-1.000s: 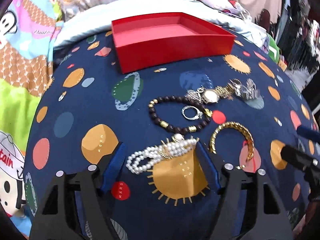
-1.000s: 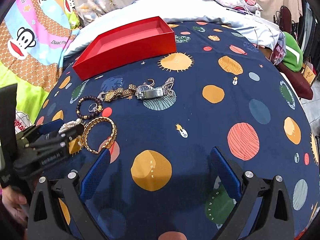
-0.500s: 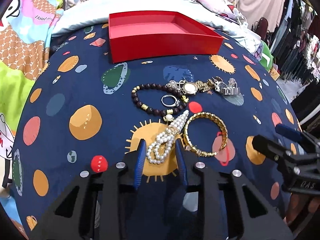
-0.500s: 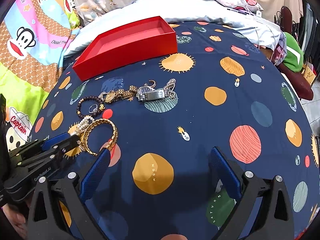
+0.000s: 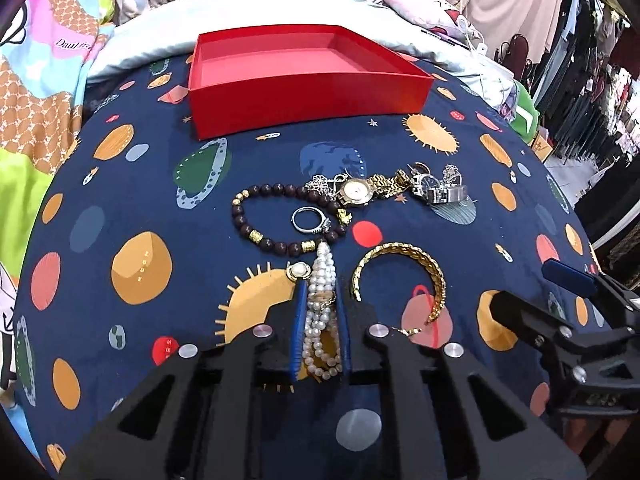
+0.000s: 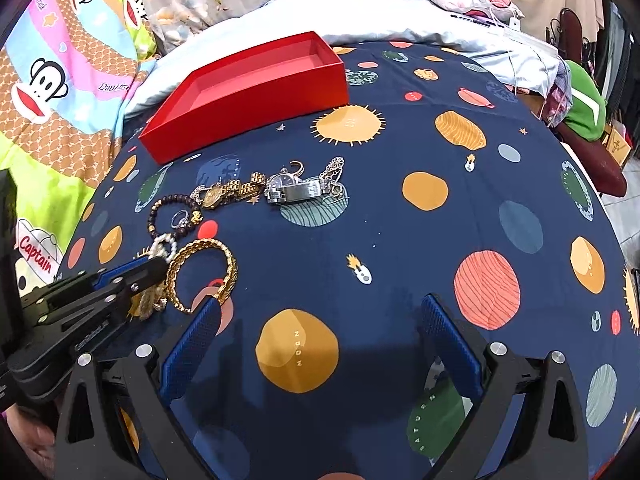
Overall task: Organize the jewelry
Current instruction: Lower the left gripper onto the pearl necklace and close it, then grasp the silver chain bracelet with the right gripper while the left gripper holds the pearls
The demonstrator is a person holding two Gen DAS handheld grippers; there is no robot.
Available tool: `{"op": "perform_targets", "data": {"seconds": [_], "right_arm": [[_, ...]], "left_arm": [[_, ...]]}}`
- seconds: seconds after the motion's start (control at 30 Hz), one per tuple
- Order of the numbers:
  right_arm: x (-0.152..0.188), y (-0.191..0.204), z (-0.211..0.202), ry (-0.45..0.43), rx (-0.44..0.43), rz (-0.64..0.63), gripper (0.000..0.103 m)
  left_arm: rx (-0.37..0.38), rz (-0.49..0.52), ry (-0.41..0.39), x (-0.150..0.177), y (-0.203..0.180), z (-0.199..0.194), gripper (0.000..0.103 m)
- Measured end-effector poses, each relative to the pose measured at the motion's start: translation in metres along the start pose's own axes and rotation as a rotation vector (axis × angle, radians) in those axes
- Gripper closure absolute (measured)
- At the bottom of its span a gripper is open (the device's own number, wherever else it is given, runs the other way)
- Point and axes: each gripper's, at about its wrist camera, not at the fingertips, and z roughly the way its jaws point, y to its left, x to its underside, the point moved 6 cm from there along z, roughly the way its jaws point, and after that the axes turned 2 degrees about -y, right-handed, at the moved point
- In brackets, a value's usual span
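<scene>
Pearl bracelet [image 5: 320,300]: multi-strand, lying on the planet-print navy cloth [image 5: 120,184]; long axis runs straight away from the left wrist camera, near end between the blue pads, far end touching the dark bead bracelet [image 5: 276,220].
Left gripper [image 5: 319,292]: jaws have just been closing and now pinch the pearl strands from both sides, the pads against the beads.
Right gripper [image 6: 320,320]: jaws spread wide above bare cloth, nothing between them.
Red box [image 5: 304,76]: open-topped, at the far edge of the cloth; interior bare, no jewelry in it.
Gold chain bracelet [image 5: 404,276]: open curve just right of the pearls, apart from them in the left wrist view.
Silver ring [image 5: 310,220]: lies inside the loop of the dark bead bracelet.
Gold watch [image 5: 358,192]: touching the bead bracelet's far right side; silver watch [image 5: 438,188] just right of it, with small silver pieces tangled around both.
Left wrist view only: the pinch on the pearls, seen head-on; the pearl clasp beside the left pad.
Right wrist view only: the left gripper from its side, its fingers over the pearls so that only their far loop [image 6: 164,244] shows; a hand [image 6: 24,436] at the lower left edge.
Surroundings: cartoon-monkey bedding [image 6: 48,88] left of the cloth, pale duvet [image 6: 420,20] behind the box.
</scene>
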Motion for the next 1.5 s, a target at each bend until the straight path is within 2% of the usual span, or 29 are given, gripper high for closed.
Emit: {"op": "perform_targets", "data": {"seconds": [0.1, 0.23, 0.4, 0.57, 0.77, 0.97, 1.13, 1.2, 1.47, 1.5], "right_arm": [[-0.004, 0.000, 0.002, -0.006, -0.012, -0.008, 0.007], [-0.014, 0.005, 0.010, 0.006, -0.087, -0.033, 0.028], [-0.035, 0.013, 0.023, 0.007, -0.138, -0.133, 0.038], [-0.059, 0.023, 0.036, 0.009, -0.159, -0.234, 0.039], [-0.069, 0.032, 0.052, 0.023, -0.155, -0.309, 0.039], [-0.060, 0.027, 0.056, 0.082, -0.185, -0.276, 0.040], [-0.050, 0.029, 0.048, 0.127, -0.234, -0.214, 0.057], [-0.050, 0.030, 0.048, 0.126, -0.242, -0.194, 0.058], [-0.065, 0.036, 0.056, 0.081, -0.192, -0.238, 0.058], [-0.066, 0.036, 0.056, 0.073, -0.164, -0.261, 0.058]], "left_arm": [[-0.005, -0.021, -0.005, 0.001, 0.003, -0.006, 0.090], [-0.012, -0.066, -0.017, 0.001, 0.010, -0.016, 0.090], [-0.034, -0.091, -0.030, -0.003, 0.018, -0.027, 0.090], [-0.042, -0.106, -0.031, -0.007, 0.020, -0.028, 0.090], [-0.044, -0.118, -0.019, -0.008, 0.022, -0.023, 0.090], [-0.053, -0.120, -0.010, -0.006, 0.025, -0.019, 0.090], [-0.043, -0.120, -0.003, -0.005, 0.022, -0.016, 0.090], [-0.039, -0.119, 0.000, -0.005, 0.021, -0.015, 0.090], [-0.040, -0.125, 0.003, -0.004, 0.021, -0.013, 0.090], [-0.041, -0.127, 0.004, -0.004, 0.022, -0.012, 0.090]]}}
